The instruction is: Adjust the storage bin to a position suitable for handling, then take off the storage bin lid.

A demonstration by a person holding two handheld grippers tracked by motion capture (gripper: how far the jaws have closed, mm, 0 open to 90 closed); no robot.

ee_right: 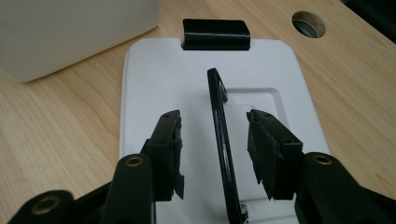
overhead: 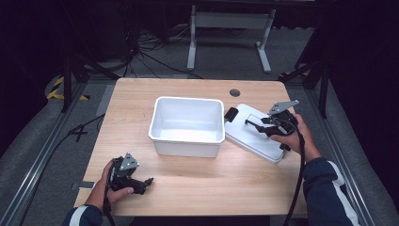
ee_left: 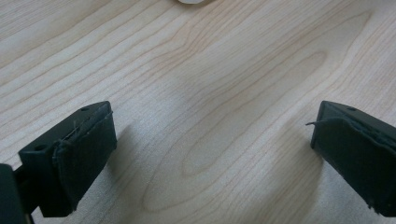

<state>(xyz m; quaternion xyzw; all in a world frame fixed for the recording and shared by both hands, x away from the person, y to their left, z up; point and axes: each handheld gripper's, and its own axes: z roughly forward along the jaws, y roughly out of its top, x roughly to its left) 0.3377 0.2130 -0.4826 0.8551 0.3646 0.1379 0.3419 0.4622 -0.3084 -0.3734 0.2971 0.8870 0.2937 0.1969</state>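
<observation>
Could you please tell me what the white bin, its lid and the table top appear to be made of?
Bin: probably plastic, smooth and slightly translucent, with rounded moulded corners.
Lid: likely the same white plastic, matte, with a moulded recess, a black handle standing upright and a glossy black clip.
Table top: pale wood or wood-look laminate; visible grain lines, low sheen.

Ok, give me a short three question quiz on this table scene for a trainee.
1. True or false: the white bin has its lid on.
2. What stands upright between the pads of the right tongs? A) the lid's black handle B) a cable C) the bin's rim
3. On which side of the bin, seen from the high view, does the white lid lie?

Key: 1 false, the bin is open. 2 A, with the pads apart from it on both sides. 3 The right side, flat on the wooden table.
</observation>
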